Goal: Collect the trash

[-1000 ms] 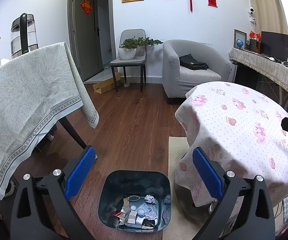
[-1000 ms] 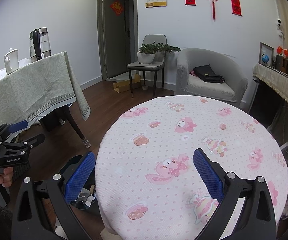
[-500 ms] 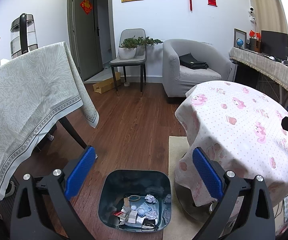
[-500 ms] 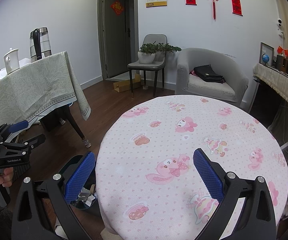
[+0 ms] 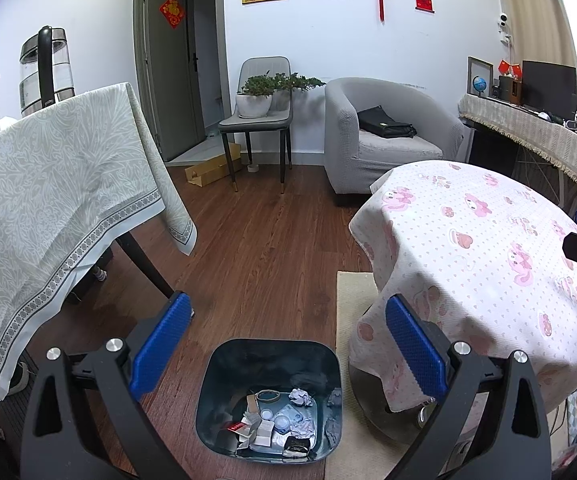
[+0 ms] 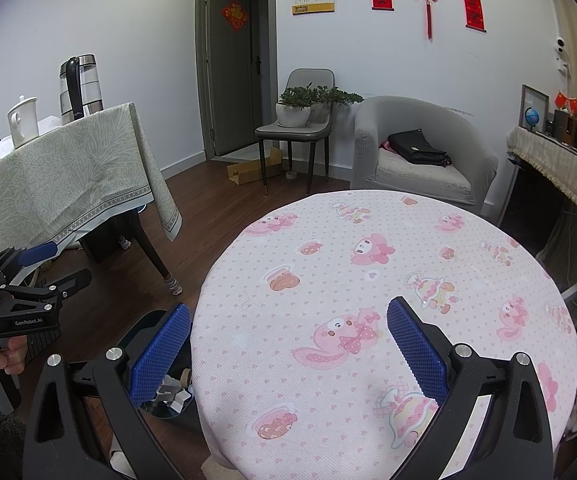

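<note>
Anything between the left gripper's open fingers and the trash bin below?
Nothing: in the left wrist view the left gripper hangs open over the bin, only air between.

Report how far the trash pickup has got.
Done: the bin on the floor already holds crumpled paper, wrappers and small boxes. In hand: nothing; the left gripper hangs open over the bin and the right gripper is open above the round table. Left: no trash shows on the tabletop in view.

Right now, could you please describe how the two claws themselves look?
Each claw, left claw and right claw, has black angular arms with silver bolts and blue textured pads. The right view shows white "GenRobot.AI" lettering on the left one's black body.
</note>
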`<state>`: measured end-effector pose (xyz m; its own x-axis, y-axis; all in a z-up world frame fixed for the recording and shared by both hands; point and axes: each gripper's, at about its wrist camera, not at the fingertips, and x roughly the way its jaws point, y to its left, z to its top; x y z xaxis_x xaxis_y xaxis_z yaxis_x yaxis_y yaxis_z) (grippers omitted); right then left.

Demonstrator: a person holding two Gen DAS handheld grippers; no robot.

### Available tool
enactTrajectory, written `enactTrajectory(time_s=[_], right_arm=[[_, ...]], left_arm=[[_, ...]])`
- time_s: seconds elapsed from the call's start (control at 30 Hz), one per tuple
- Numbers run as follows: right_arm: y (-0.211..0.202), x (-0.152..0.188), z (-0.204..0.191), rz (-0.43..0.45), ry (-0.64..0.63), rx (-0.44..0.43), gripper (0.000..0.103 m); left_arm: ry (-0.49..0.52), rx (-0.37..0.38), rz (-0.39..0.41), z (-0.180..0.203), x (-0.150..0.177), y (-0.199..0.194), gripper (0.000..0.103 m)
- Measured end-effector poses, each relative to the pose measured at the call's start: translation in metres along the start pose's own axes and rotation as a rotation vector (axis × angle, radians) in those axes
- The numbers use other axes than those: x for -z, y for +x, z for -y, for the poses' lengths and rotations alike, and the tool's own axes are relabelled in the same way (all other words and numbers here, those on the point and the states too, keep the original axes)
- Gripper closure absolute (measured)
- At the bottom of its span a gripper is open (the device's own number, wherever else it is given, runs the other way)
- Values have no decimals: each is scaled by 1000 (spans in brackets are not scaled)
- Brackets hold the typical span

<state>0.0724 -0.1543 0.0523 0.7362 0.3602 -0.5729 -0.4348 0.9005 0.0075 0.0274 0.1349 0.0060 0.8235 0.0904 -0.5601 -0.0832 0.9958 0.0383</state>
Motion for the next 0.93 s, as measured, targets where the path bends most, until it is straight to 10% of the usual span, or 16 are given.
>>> enactTrajectory(time_s=[0.93], right_arm=[[0,0,-1,0,1,1,4]], left_arm=[[-4,14,-5,3,2,0,4]])
